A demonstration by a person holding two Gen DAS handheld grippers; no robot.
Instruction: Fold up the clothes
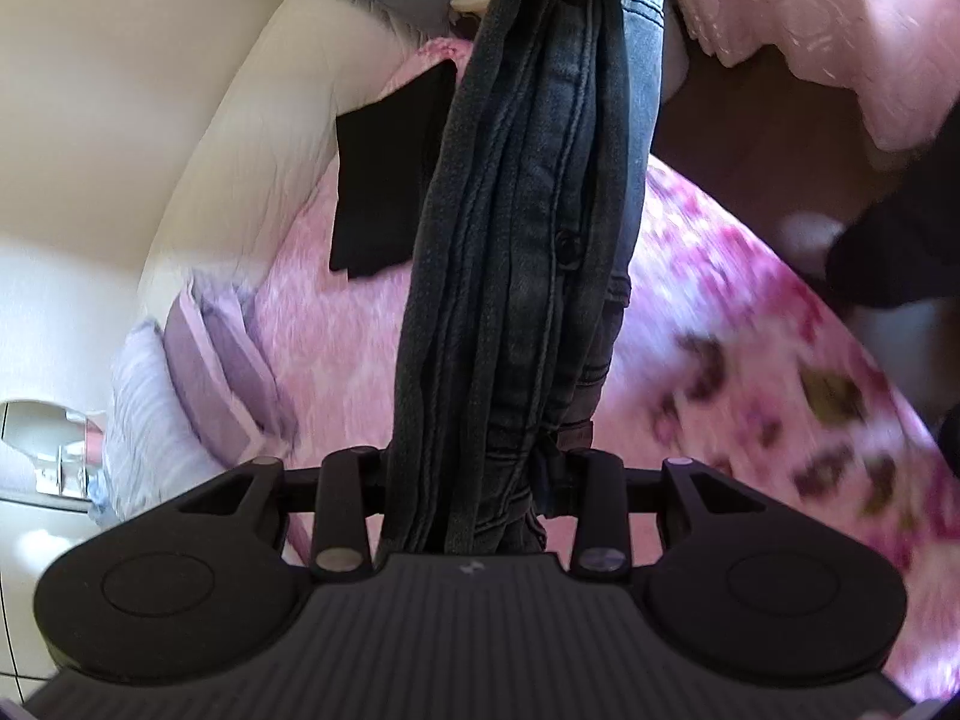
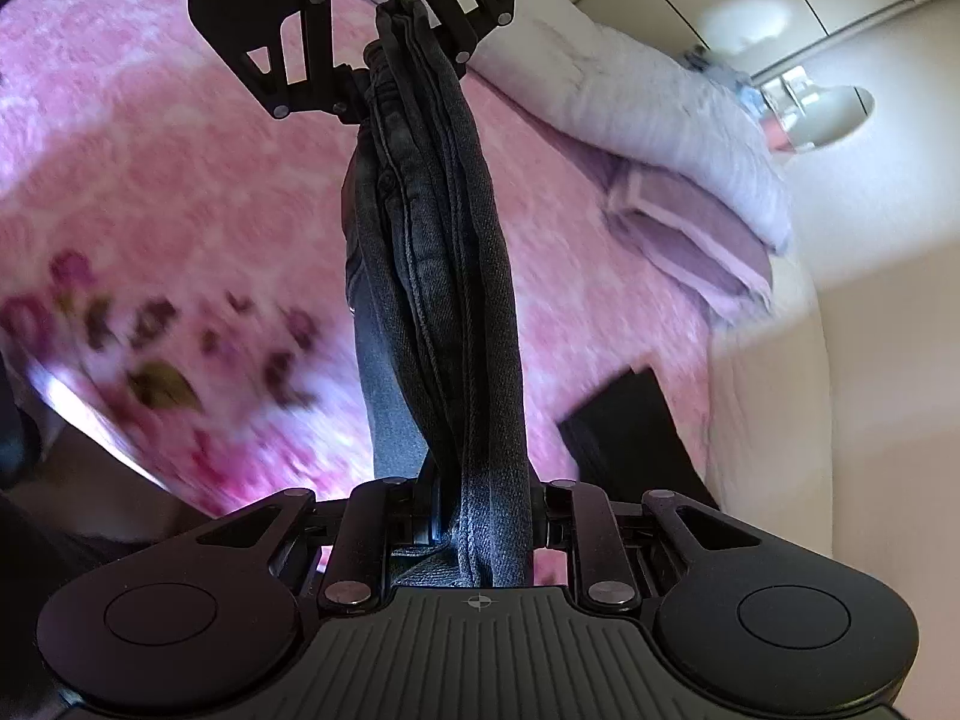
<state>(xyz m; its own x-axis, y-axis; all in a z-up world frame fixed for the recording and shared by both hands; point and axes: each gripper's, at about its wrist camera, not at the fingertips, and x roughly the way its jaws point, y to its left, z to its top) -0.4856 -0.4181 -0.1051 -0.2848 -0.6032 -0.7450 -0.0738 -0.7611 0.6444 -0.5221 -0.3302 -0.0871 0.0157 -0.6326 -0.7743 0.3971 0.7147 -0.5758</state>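
One pair of dark jeans, bunched lengthwise and stretched in the air over the pink bed between left gripper and right gripper, each pinching an end; one black folded garment; two pillows; risk: thick denim slipping free.

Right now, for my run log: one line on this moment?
left gripper: shut on jeans | right gripper: shut on jeans | jeans stretched between, above pink bedspread
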